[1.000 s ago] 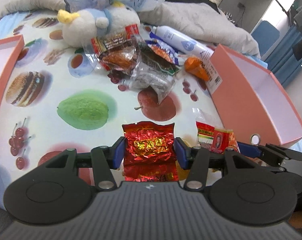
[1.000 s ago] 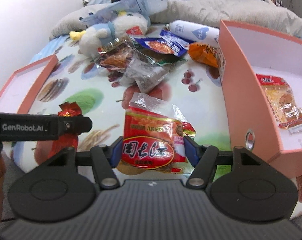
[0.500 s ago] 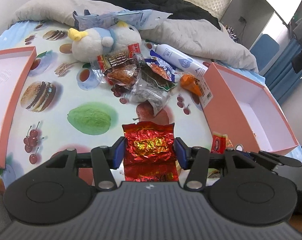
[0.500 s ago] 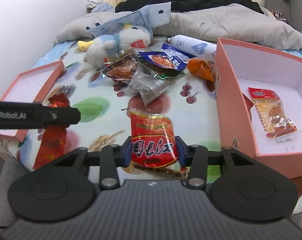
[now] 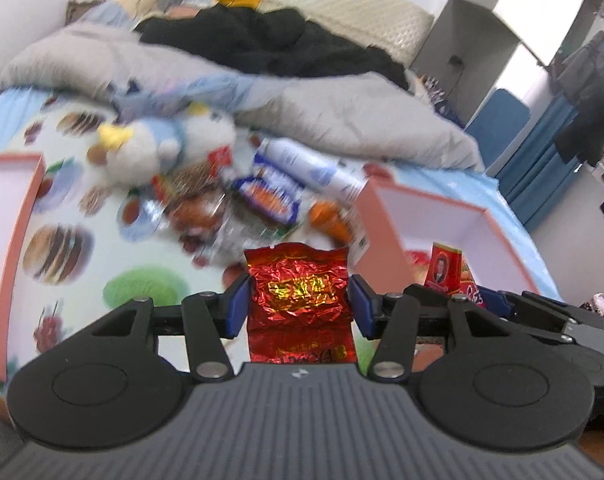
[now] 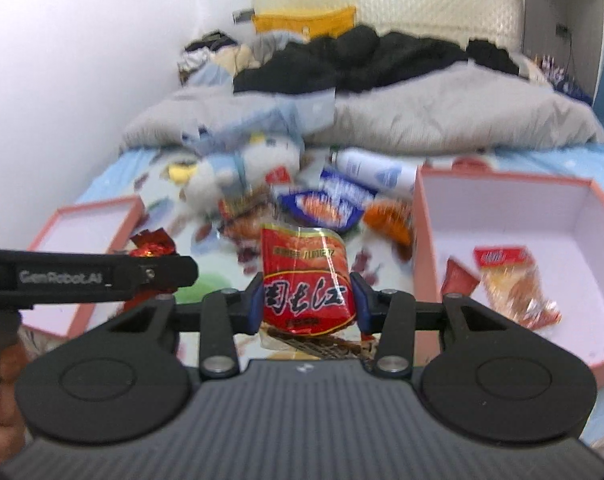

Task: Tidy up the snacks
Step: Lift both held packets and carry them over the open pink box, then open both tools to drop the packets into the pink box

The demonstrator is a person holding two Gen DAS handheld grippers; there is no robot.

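My left gripper point(image 5: 297, 304) is shut on a crinkled red foil snack packet point(image 5: 299, 292) and holds it above the bed. My right gripper point(image 6: 306, 304) is shut on a red snack bag with white characters point(image 6: 306, 280), also lifted. A pink box point(image 6: 518, 216) stands on the right with an orange-and-red snack pack point(image 6: 514, 284) inside; it also shows in the left wrist view point(image 5: 442, 224). A second pink box point(image 6: 89, 236) lies on the left. A pile of loose snacks point(image 6: 322, 208) lies in the middle of the bed.
A white plush duck point(image 6: 237, 172) and a white spray bottle point(image 6: 374, 170) lie behind the snack pile. A grey duvet point(image 6: 442, 116) and black clothes point(image 6: 362, 60) cover the far half of the bed. The left gripper's arm point(image 6: 85, 276) crosses the right wrist view.
Both grippers have risen and pulled back from the bed with their packets still held. The right gripper's bag was lifted off the sheet. The views are now motion-blurred.
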